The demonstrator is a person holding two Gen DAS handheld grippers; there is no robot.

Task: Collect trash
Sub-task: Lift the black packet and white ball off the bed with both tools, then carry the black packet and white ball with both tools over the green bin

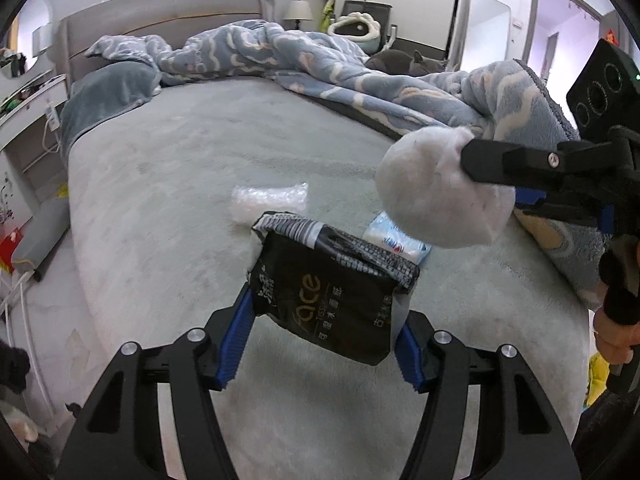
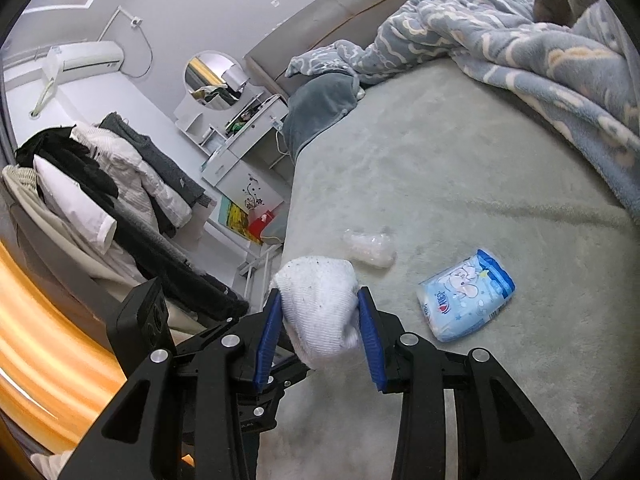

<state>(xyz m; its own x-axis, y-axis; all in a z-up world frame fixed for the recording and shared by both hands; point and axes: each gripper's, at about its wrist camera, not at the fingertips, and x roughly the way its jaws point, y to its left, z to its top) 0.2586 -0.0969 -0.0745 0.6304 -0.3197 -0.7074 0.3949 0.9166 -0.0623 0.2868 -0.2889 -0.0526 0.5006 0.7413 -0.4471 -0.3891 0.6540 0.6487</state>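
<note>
Left wrist view first: the left gripper point(image 1: 320, 320) is clamped on a black tissue pack point(image 1: 332, 296), blue pads squeezing both sides, the pack lifted clear of the bed point(image 1: 180, 184). A side grip like that suits a soft, half-empty pack; it sags a little but looks secure.

Over to the right wrist view, and the right gripper point(image 2: 320, 324) is clenched tight around a white wad point(image 2: 320, 304), sock or cloth, I can't tell which. It hangs above the bed's near edge, held up in the air, presumably ready to carry off.

Both grippers full, then, so my read is the next stop is a bin, and none is in sight.

Further out on the bed, more to collect: a blue wipes pack point(image 2: 466, 294) lies flat near the near edge, and just beyond it a clear crumpled wrapper point(image 2: 370, 248), the two a little apart.

At the far side, a rumpled blue blanket point(image 2: 520, 48) is heaped along the edge, and a grey cat point(image 1: 404, 62) rests there, well clear of everything.
</note>
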